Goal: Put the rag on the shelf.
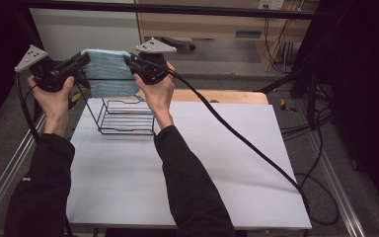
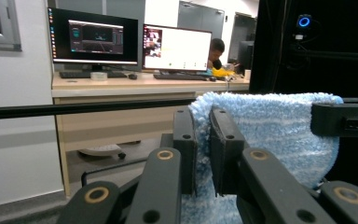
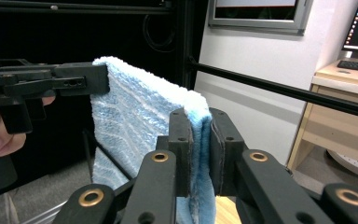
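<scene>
Keep both grippers, left gripper (image 1: 81, 60) and right gripper (image 1: 131, 61), clamped on the towel (image 1: 107, 74) (folded, taut); lower it level over the wire rack (image 1: 127, 117).

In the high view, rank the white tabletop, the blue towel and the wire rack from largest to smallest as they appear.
1. White tabletop, by far the largest.
2. Blue towel, held up over the far left of the table.
3. Wire rack, a little smaller in outline.

The towel hangs above the table, so the last two are close and unsure.
</scene>
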